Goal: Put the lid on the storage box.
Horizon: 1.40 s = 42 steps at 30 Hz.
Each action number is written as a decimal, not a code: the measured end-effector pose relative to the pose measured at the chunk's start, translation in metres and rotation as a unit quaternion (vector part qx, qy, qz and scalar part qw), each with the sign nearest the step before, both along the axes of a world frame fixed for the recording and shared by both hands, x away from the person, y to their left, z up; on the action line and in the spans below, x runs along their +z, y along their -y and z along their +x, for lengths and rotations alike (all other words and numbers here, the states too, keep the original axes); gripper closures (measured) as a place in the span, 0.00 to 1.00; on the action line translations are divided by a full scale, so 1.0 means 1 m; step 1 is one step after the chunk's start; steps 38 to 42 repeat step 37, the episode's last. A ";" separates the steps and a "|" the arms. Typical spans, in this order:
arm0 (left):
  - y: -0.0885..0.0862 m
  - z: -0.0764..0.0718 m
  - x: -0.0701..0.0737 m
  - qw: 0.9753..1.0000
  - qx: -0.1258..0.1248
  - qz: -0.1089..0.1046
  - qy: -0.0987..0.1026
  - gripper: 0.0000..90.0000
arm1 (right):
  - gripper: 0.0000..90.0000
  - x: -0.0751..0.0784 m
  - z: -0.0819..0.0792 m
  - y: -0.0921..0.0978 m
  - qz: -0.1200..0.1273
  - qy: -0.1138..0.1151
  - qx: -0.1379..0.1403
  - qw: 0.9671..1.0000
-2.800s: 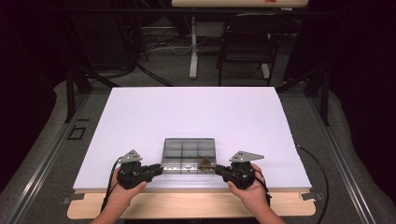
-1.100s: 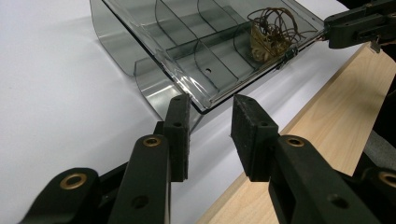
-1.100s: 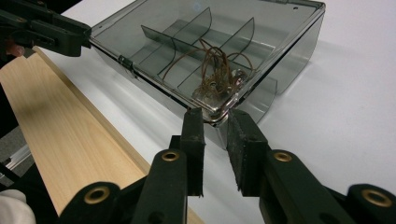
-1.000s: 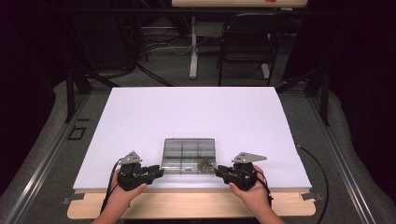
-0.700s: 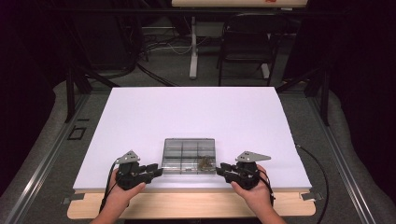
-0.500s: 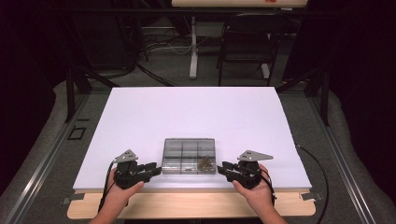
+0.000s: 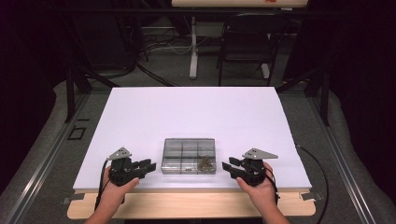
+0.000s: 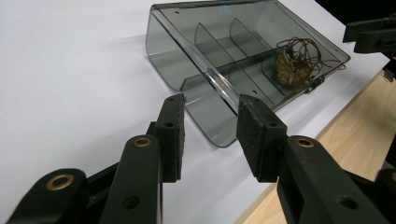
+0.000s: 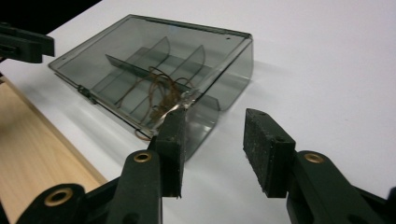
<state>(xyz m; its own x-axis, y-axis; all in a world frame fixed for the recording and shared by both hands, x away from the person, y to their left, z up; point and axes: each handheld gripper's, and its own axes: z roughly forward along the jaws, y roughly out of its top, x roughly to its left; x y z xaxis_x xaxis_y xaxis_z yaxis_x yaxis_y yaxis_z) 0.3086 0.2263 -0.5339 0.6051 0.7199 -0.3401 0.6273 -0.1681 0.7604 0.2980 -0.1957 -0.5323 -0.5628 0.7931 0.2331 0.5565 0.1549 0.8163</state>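
The scene is seen from above in the high view, from the near side, facing forward and down; the whole white tabletop is taken in from well back, with the floor beyond it. The left gripper view is taken low over the tabletop from the near left, close up, along the left gripper toward the right. The right gripper view is taken just as low and close from the near right, along the right gripper toward the left. The smoked plastic box is shared by all three views.
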 end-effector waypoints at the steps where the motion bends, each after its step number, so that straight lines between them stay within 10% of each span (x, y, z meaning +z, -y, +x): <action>1: -0.001 0.001 0.000 1.000 0.001 0.001 0.000 0.69 | 0.65 -0.001 0.001 0.001 0.002 0.000 -0.004 1.000; 42: -0.019 0.019 -0.021 0.999 0.046 0.023 -0.010 0.63 | 0.59 -0.018 0.013 0.013 -0.018 -0.027 -0.037 0.999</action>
